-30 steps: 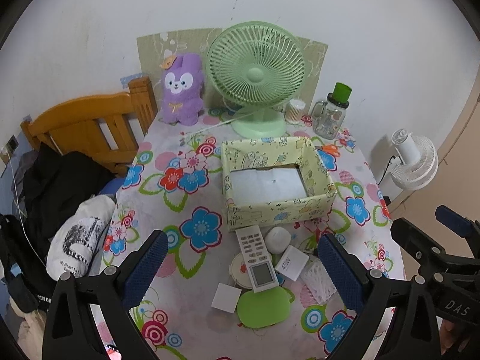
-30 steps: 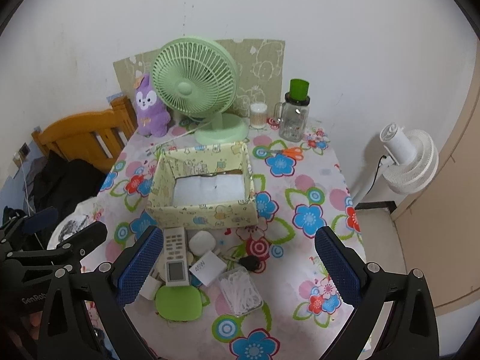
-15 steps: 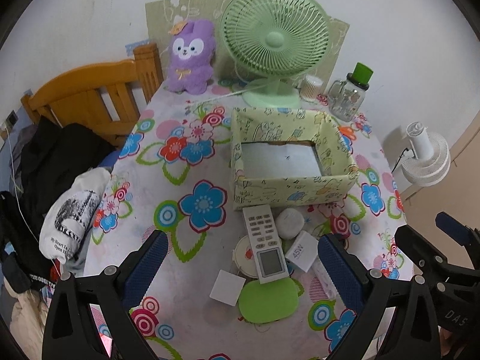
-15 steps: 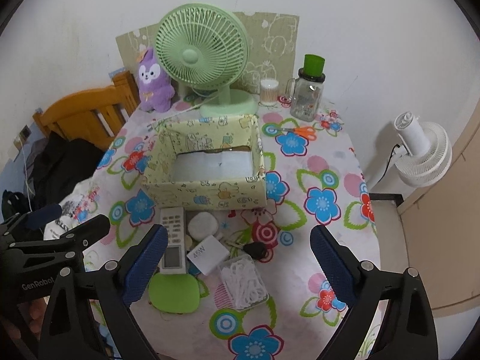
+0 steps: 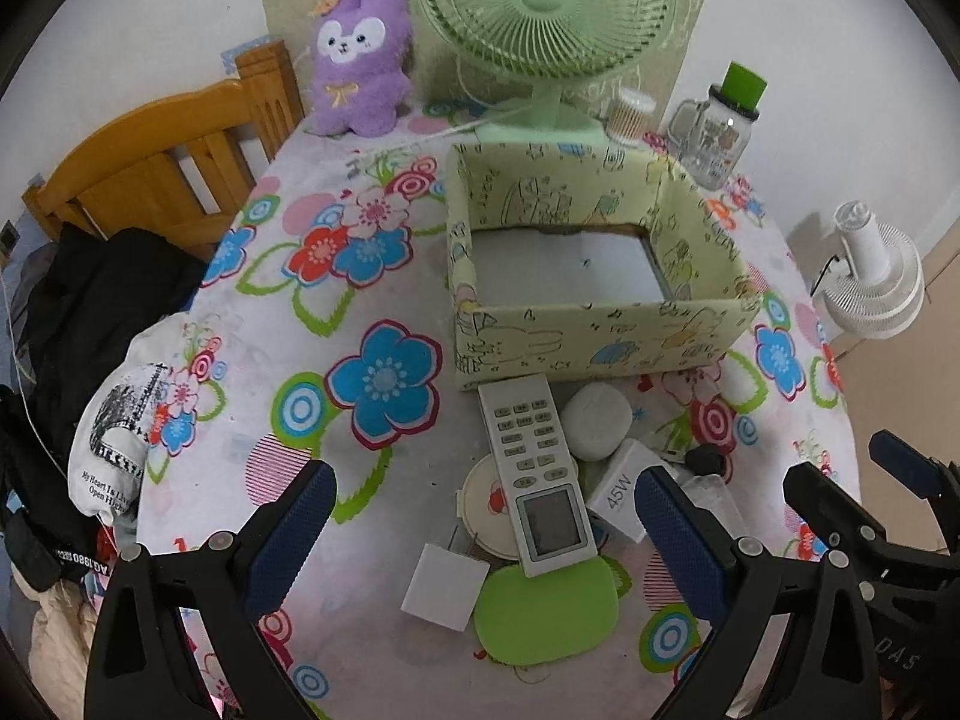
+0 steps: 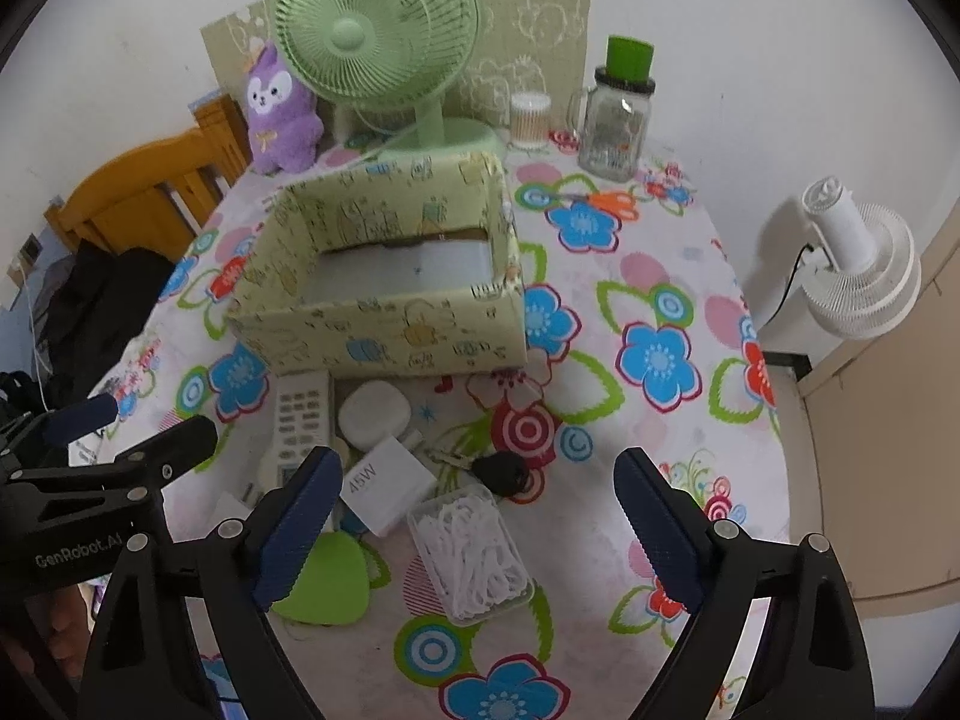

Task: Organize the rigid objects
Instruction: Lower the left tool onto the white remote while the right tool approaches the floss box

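A pile of small items lies on the flowered table in front of a yellow-green patterned box (image 5: 594, 348) (image 6: 384, 336) with nothing in it. The pile holds a white remote (image 5: 534, 468), a white oval case (image 5: 597, 423), a 45W charger (image 6: 390, 489), a green flat pad (image 5: 546, 609), a white square (image 5: 444, 585), a black key fob (image 6: 501, 474) and a clear box of floss picks (image 6: 471, 555). My left gripper (image 5: 486, 516) hangs open above the remote. My right gripper (image 6: 477, 516) is above the floss box, jaws wide but closing, gripping nothing.
At the back stand a green fan (image 5: 540, 18), a purple plush (image 5: 360, 84), a swab jar (image 6: 529, 119) and a green-lidded glass jar (image 6: 618, 114). Orange scissors (image 6: 606, 201) lie nearby. A wooden bed frame (image 5: 156, 168) with clothes is left, a white fan (image 6: 858, 276) right.
Both grippers have sunk toward the table and tipped further down, so the pile and box loom larger. The right jaws have narrowed slightly.
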